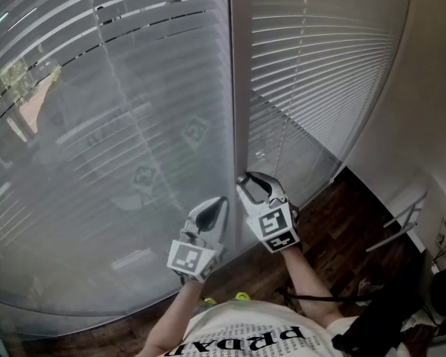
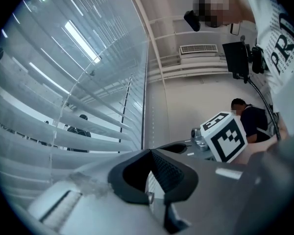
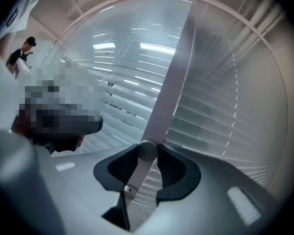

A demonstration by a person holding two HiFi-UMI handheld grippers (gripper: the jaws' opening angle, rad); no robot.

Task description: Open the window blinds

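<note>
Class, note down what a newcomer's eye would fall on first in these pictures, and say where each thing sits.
Pale slatted blinds cover the window on both sides of a grey upright post. Low in front of that post, the right gripper is closed on a small round knob. The left gripper is shut and empty just beside it.

The pale grey slatted window blinds (image 1: 134, 65) are running off the top and left edges, hazing over behind glare. The slim grey plastic tilt wand (image 3: 138, 170), pinched in the right gripper (image 3: 148, 147), is pointing away, its upper length blending into the grey upright frame post (image 3: 174, 72). The person's bare forearms (image 1: 310, 274) are getting cropped at the bottom.
</note>
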